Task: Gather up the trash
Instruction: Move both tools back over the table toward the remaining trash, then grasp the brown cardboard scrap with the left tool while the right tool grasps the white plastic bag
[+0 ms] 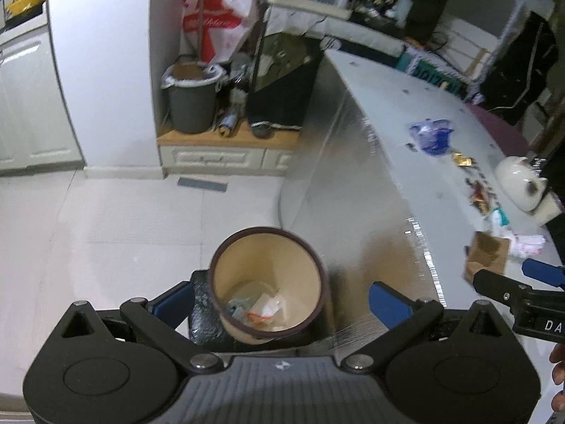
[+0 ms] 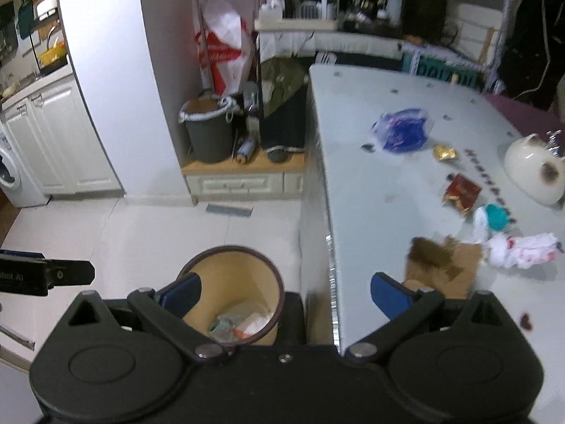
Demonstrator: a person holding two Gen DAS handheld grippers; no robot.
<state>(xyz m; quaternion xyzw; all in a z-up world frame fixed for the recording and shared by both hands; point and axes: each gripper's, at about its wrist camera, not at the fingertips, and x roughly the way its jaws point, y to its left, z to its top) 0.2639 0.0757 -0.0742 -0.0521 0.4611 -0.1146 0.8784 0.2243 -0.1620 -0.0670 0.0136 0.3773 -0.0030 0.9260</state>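
Trash lies scattered toward the tabletop's (image 2: 370, 162) right edge: brown paper (image 2: 445, 265) nearest, possibly torn. Both the right gripper (image 2: 284, 293) and left gripper (image 1: 279, 298) gape wide, empty, above the bin (image 2: 231, 258). Flimsy paper could slip, missing it.

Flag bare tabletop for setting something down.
Free: the table's left strip, between its floor-side edge and the blue bag; also the far end behind that bag. Crowded: right side, from red wrapper to brown paper.
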